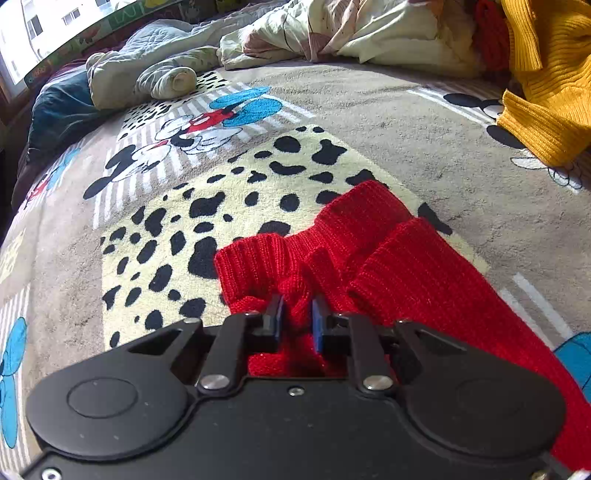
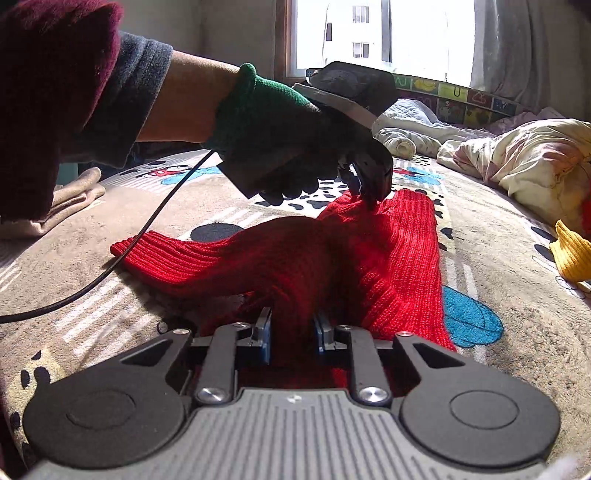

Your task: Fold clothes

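Pinching bunched ribbed red knit (image 1: pixel 369 251), both grippers' (image 1: pixel 297 314) (image 2: pixel 291 328) jaws clamp it over plush blanket (image 1: pixel 369 110).

Strong daylight pours in through the window (image 2: pixel 384 33), which is blown out to near white. It lights the blanket (image 1: pixel 369 110) brightly and throws hard, dark shadows under the gloved hand (image 2: pixel 280 147) and across the red knit (image 2: pixel 295 258). Both fisheye views bend heavily at the edges. Focus is fairly sharp mid-frame, softer toward the corners.
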Demonstrator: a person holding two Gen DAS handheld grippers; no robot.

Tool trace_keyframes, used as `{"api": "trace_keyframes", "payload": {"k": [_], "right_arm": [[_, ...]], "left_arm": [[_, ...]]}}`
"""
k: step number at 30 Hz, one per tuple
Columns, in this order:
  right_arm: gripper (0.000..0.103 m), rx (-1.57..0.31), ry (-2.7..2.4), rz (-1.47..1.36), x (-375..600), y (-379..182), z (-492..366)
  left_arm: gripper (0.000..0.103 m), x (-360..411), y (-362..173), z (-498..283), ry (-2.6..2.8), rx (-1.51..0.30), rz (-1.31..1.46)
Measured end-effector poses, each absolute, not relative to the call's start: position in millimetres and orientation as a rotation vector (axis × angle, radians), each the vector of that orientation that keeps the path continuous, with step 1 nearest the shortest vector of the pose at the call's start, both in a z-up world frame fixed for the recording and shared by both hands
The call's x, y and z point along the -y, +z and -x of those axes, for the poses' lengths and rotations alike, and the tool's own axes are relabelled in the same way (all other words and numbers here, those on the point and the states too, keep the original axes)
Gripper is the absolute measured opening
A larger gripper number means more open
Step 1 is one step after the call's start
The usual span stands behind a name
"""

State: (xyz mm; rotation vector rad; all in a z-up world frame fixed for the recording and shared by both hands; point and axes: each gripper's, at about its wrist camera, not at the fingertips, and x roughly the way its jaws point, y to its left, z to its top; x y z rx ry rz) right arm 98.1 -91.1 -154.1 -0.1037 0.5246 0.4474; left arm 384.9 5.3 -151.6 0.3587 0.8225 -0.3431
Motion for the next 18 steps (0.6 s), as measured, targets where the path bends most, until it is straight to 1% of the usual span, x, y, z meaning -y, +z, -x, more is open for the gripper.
{"api": "trace_keyframes", "payload": {"k": [2, 4, 7, 9, 10, 11, 14, 16, 18], "right_arm": [[0.019, -0.532, 0.444, 0.068, 95.2, -154.0, -98.0], [0.018, -0.54, 0.441, 0.032, 99.2, -153.8, -97.9], [0.017, -0.551, 0.437, -0.021, 105.2, -153.6, -97.7], [0.017, -0.558, 0.433, -0.057, 109.3, -153.5, -97.6], [0.017, -0.562, 0.432, -0.075, 111.3, -153.4, -97.6], [0.017, -0.566, 0.43, -0.093, 113.3, -153.3, -97.5], [0.017, -0.576, 0.425, -0.147, 119.3, -153.1, -97.4], [0.018, -0.565, 0.42, -0.147, 120.1, -150.2, -93.9], [0.018, -0.519, 0.414, -0.084, 114.9, -142.7, -84.6]], "left_arm": [[0.009, -18.2, -150.9, -383.7, -0.35, -0.817, -0.265], [0.008, -36.0, -137.2, -383.8, -0.377, -0.782, -0.035], [0.008, -48.7, -126.9, -387.8, -0.394, -0.769, 0.175], [0.01, -32.7, -140.1, -395.6, -0.385, -0.855, 0.115], [0.016, -23.6, -148.8, -398.7, -0.379, -0.9, 0.064], [0.019, -18.5, -155.1, -398.7, -0.382, -0.918, 0.035], [0.025, -36.9, -143.1, -394.5, -0.373, -0.879, 0.165], [0.025, -56.4, -127.9, -383.4, -0.388, -0.815, 0.225], [0.025, -70.2, -113.9, -372.2, -0.402, -0.796, 0.241]]}}
